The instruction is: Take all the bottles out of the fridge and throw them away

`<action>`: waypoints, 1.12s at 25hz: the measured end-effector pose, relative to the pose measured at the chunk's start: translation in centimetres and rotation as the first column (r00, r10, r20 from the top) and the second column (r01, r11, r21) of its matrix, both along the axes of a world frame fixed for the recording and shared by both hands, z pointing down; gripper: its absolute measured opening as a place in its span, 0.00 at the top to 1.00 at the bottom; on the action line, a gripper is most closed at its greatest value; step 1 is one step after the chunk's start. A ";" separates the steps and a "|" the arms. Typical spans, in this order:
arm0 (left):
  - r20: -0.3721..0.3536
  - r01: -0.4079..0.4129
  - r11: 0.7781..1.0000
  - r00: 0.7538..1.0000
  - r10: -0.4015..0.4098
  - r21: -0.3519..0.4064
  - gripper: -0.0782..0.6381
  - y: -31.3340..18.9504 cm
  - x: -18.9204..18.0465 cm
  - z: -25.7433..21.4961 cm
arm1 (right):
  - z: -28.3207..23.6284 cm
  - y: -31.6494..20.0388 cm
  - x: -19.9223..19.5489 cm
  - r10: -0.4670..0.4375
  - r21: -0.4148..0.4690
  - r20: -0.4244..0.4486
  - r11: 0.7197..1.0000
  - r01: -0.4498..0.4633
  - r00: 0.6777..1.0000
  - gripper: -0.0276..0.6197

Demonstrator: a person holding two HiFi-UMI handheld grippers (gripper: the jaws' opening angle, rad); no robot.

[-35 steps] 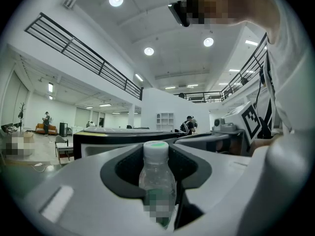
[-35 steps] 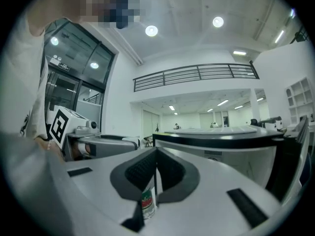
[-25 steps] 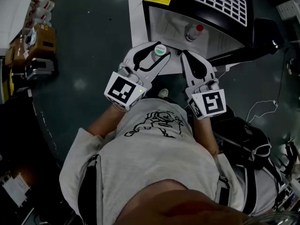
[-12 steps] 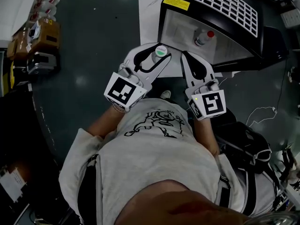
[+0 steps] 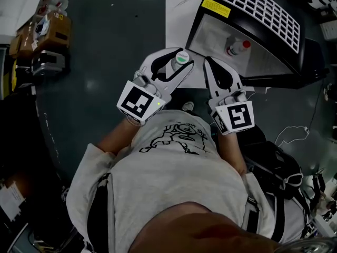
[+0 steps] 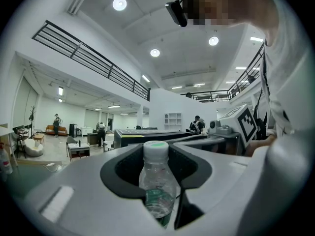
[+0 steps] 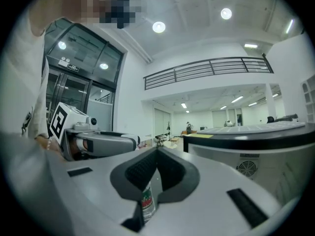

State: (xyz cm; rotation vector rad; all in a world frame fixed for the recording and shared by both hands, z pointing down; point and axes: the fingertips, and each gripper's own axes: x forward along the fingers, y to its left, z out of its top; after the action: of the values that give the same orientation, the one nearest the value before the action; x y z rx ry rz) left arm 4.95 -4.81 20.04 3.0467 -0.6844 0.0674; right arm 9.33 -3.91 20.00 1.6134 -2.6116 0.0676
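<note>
My left gripper is shut on a clear plastic bottle with a pale green-topped cap, held upright in front of the person's chest. The left gripper view shows that bottle standing between the jaws of the left gripper. My right gripper is beside it, jaws together. In the right gripper view the right gripper has its tips meeting, and a strip of a labelled bottle shows through the slit below them. A black fridge stands open ahead, with a red-capped bottle inside.
A white sheet lies on the dark floor beside the fridge. Boxes and gear are stacked at the far left. A black bag and a thin cable lie at the right. People stand far off in the hall.
The fridge and the white sheet have slid to the right and up in the head view. Both grippers keep their places before the chest, the left still holding the bottle.
</note>
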 end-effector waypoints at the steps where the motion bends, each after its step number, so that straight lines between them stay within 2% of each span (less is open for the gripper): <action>1: -0.005 0.004 1.000 1.000 -0.004 0.001 0.67 -0.1 -0.3 -0.2 | 0.0 -0.1 -0.3 -0.004 0.001 0.001 1.000 0.004 1.000 0.94; 4: -0.009 0.021 1.000 1.000 -0.021 0.011 0.67 -0.5 -1.3 -0.6 | -0.1 -0.5 -1.3 -0.015 0.003 0.004 1.000 0.015 1.000 0.94; 9: 0.003 0.055 0.998 0.998 -0.055 -0.026 0.67 -0.8 -3.4 -0.2 | -0.2 -1.1 -3.3 -0.041 0.009 0.002 0.999 0.041 0.999 0.94; 13: 0.001 0.073 0.997 0.997 -0.073 0.001 0.67 -1.3 -5.3 -0.1 | -0.3 -1.6 -5.0 -0.061 0.011 0.001 0.998 0.061 0.998 0.94; 28: -0.004 0.130 0.991 0.991 -0.130 -0.013 0.67 -2.7 -12.6 -0.1 | -0.2 -3.3 -12.3 -0.118 0.011 0.008 0.993 0.118 0.993 0.94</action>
State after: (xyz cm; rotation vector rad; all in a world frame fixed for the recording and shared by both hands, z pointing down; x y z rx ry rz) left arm -7.63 -7.52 19.94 2.9803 -0.8770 0.0615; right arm -3.00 -7.23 19.76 1.4616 -2.7116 0.0549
